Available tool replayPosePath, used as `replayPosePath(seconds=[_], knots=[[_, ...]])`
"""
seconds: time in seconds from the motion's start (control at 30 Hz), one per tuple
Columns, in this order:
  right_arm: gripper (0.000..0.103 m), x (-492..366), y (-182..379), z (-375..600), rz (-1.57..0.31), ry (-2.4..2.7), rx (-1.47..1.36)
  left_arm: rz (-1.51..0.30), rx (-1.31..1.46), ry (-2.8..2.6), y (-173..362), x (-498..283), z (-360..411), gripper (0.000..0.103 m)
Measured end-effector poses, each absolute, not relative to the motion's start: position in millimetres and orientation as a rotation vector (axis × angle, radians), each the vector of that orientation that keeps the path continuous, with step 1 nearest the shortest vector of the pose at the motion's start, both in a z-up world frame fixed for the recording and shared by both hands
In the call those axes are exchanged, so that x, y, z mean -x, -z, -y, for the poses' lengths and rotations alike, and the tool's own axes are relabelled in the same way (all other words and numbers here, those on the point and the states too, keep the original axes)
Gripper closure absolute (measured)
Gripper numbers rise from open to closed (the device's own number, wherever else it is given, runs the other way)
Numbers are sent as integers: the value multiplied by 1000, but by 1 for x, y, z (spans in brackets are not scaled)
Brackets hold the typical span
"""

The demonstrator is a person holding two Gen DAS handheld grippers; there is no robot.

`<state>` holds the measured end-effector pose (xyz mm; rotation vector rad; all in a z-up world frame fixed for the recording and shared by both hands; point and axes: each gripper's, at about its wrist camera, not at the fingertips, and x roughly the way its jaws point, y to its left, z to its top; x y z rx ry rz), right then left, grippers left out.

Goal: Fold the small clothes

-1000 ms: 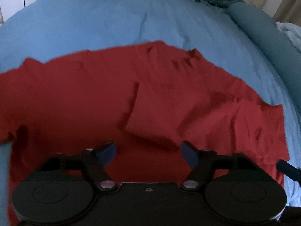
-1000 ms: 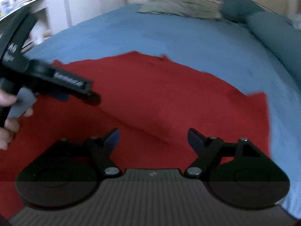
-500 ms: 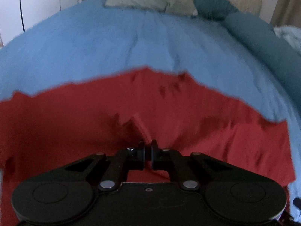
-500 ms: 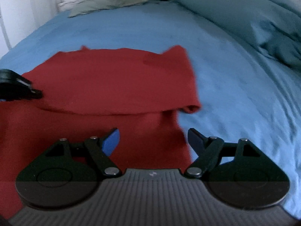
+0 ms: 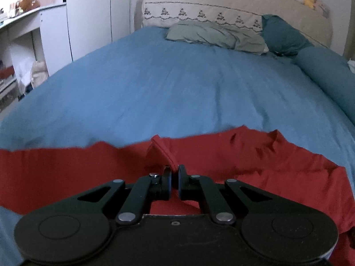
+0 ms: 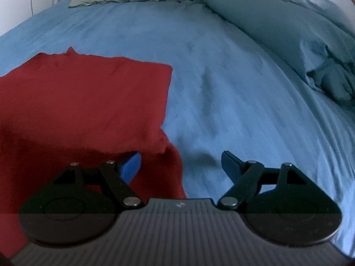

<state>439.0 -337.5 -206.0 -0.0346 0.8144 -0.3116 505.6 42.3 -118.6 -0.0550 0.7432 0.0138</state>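
Observation:
A red T-shirt (image 5: 255, 164) lies spread on the blue bed sheet (image 5: 177, 88). My left gripper (image 5: 174, 174) is shut on a hemmed fold of the red shirt, and the pinched cloth rises as a small ridge in front of the pads. In the right wrist view the same red T-shirt (image 6: 88, 102) fills the left half, with one sleeve folded over its body. My right gripper (image 6: 180, 164) stands open over the shirt's right edge; its left finger (image 6: 132, 166) is above red cloth and its right finger (image 6: 230, 163) above bare sheet. Nothing is between them.
A grey-green pillow (image 5: 217, 35), a teal pillow (image 5: 281, 36) and a teal bolster (image 5: 328, 82) lie at the head of the bed. A rolled teal duvet (image 6: 288, 33) runs along the right side. White cupboards (image 5: 88, 22) stand left of the bed.
My left gripper closed on a fold of the shirt and lifted it, tilting up toward the headboard. My right gripper swung right, from the shirt's middle to its right edge, still open.

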Motion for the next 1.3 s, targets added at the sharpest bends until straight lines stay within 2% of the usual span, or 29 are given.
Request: replayPosePath(seconds=[0.17, 0.37, 0.43, 0.5, 0.57, 0.63, 0.67, 0.7, 0.77, 0.9, 1.03, 1.2, 1.3], knots=[[8, -444, 202, 350, -820, 348, 119, -743, 56, -5, 124, -498, -42, 98], [6, -432, 206, 376, -857, 313, 8, -817, 33, 1, 160, -489, -45, 94], [6, -432, 205, 376, -862, 287, 41, -838, 28, -18, 166, -481, -49, 86], [6, -433, 201, 379, -881, 254, 48, -835, 21, -38, 163, -471, -54, 68], [6, -429, 195, 381, -898, 225, 33, -846, -1, -86, 156, -463, -59, 61], [6, -422, 178, 375, -883, 185, 24, -824, -5, -93, 142, -453, -63, 59], [6, -418, 169, 369, -860, 145, 6, -804, -9, -84, 134, -450, -63, 51], [4, -415, 159, 361, -830, 92, -21, -781, -16, -73, 127, -450, -61, 38], [1, -419, 149, 342, -788, 8, -55, -751, -38, -34, 119, -454, -53, 30], [1, -453, 165, 309, -792, -22, -102, -764, -32, 33, 128, -478, -37, 30], [2, -466, 203, 323, -877, 101, -178, -818, -54, 64, 147, -493, -25, 30], [2, -457, 193, 327, -889, 59, -131, -886, -43, 65, 162, -492, -32, 30], [1, -468, 176, 326, -824, -5, -128, -886, -56, 62, 163, -491, -30, 30]])
